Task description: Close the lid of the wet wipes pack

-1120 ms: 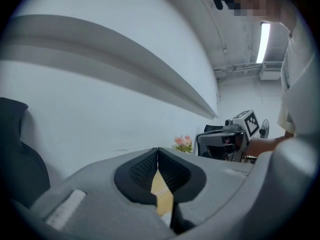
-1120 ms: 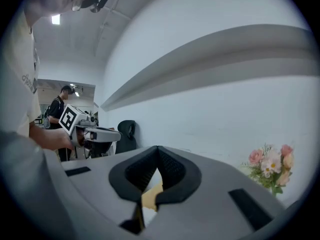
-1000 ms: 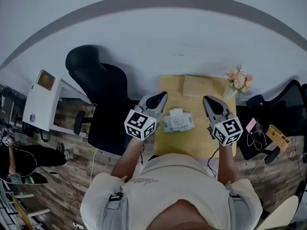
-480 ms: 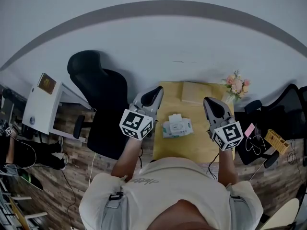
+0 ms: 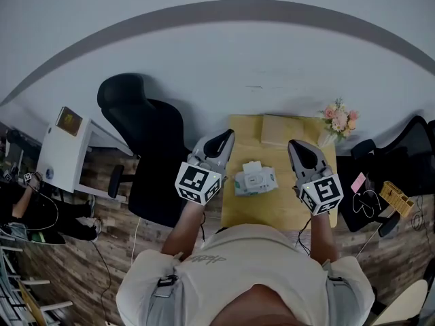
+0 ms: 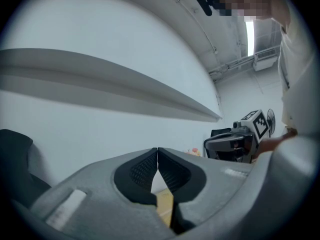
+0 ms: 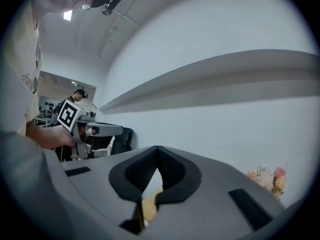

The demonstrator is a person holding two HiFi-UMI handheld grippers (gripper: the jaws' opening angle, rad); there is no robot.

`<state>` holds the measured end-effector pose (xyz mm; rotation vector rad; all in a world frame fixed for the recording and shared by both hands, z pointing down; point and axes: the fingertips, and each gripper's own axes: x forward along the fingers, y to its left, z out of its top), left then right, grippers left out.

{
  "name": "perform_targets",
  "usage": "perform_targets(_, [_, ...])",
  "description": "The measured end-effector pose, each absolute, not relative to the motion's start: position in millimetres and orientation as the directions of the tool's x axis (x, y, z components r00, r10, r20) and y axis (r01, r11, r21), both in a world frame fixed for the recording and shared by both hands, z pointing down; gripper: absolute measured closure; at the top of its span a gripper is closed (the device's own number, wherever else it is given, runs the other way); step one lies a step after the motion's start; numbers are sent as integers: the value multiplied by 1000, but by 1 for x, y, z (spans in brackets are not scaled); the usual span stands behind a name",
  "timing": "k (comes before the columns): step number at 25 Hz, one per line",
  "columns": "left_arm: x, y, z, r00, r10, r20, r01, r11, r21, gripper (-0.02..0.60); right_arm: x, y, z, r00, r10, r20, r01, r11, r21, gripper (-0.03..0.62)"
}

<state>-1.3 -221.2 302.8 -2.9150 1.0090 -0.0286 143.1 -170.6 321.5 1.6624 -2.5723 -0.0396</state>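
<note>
The wet wipes pack (image 5: 255, 179), pale green and white with its lid raised, lies in the middle of a small yellow table (image 5: 279, 206). My left gripper (image 5: 225, 140) hovers to the left of the pack, shut and empty; its jaws meet at the tip (image 6: 157, 151). My right gripper (image 5: 300, 147) hovers to the right of the pack, also shut with nothing held (image 7: 157, 150). Neither gripper touches the pack. Both gripper views point at the wall and miss the pack.
A tan box (image 5: 282, 128) lies at the table's far edge and a flower bunch (image 5: 338, 119) stands at its far right corner. A black office chair (image 5: 146, 141) is left of the table, a white cabinet (image 5: 62, 148) farther left, dark bags and clutter (image 5: 380, 195) at right.
Both grippers stay beside the pack with jaws shut. The head view has shifted slightly; the pack and table sit a little more to the right than half a second ago.
</note>
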Motion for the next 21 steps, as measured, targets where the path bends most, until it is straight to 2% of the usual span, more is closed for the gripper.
perform_targets(21, [-1, -233, 333, 804, -595, 14, -595, -803, 28, 563, 139, -175, 345, -413, -907, 88, -910, 415, 5, 592])
